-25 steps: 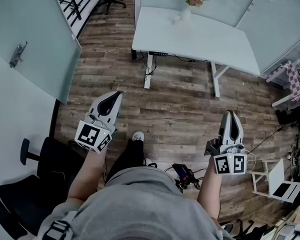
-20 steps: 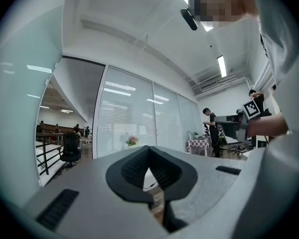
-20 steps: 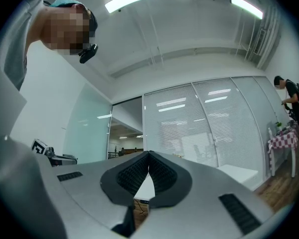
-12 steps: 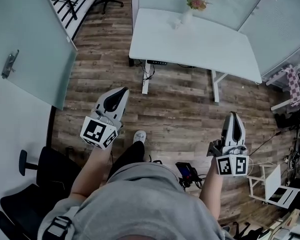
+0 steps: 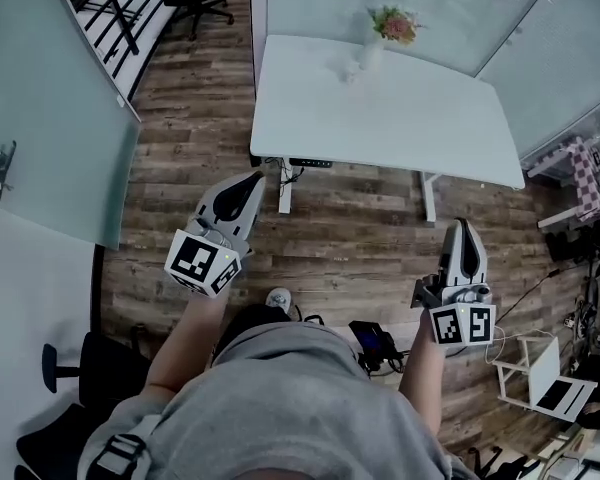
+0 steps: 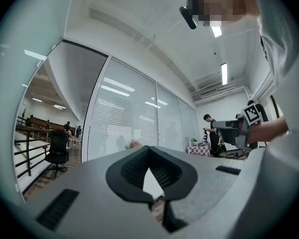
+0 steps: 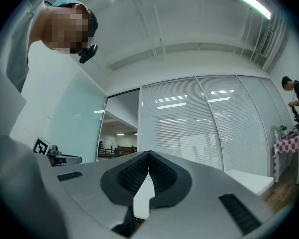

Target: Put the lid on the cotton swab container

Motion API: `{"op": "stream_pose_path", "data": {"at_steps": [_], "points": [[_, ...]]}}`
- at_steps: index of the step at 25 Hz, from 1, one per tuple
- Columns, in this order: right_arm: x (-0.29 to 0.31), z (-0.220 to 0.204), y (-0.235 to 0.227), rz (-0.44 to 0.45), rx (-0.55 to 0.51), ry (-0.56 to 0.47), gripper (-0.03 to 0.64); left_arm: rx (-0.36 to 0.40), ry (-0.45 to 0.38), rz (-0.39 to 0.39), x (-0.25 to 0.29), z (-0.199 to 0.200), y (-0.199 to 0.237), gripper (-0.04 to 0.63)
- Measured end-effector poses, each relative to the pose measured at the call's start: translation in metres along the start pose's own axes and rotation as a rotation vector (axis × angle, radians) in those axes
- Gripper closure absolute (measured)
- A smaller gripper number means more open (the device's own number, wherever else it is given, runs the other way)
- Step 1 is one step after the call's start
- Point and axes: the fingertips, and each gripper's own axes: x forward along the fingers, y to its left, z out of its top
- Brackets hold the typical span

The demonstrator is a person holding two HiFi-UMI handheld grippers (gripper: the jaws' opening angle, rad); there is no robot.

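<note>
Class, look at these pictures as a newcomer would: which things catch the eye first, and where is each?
The left gripper and right gripper, both shut and empty, are held over a wooden floor. Ahead stands a white table with a vase of pink flowers at its far edge.

- Some small pale things (image 5: 358, 63) stand beside the flowers (image 5: 395, 23) on the white table (image 5: 410, 118), too small to identify.
- The black office chair (image 5: 100, 378) is cut off by the bottom edge.
- The left gripper (image 5: 250, 181) and the right gripper (image 5: 462, 230) hide the hands holding them.
</note>
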Motion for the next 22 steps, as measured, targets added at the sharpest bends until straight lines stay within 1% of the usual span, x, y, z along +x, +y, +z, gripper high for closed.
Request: {"op": "stream_pose_path", "data": {"at_steps": [4,8,16,19,22], "points": [[0.035,-0.013,-0.001,-0.001,0.01,0.011,0.595,0.011,-0.005,-0.027,0.034,0.0,0.019,0.595],[0.055,-0.02,-0.006,-0.008,0.002,0.018,0.595,0.015,-0.004,-0.04,0.056,-0.003,0.034,0.595],[0.089,-0.039,-0.026,-0.016,0.012,0.051,0.595,-0.001,0.032,-0.046,0.089,-0.022,0.057,0.595],[0.107,-0.045,-0.038,-0.003,0.018,0.058,0.595,-0.007,0.039,-0.047,0.105,-0.026,0.062,0.595],[0.13,-0.052,-0.048,0.023,0.025,0.061,0.595,-0.008,0.04,-0.024,0.122,-0.029,0.071,0.595]]}}
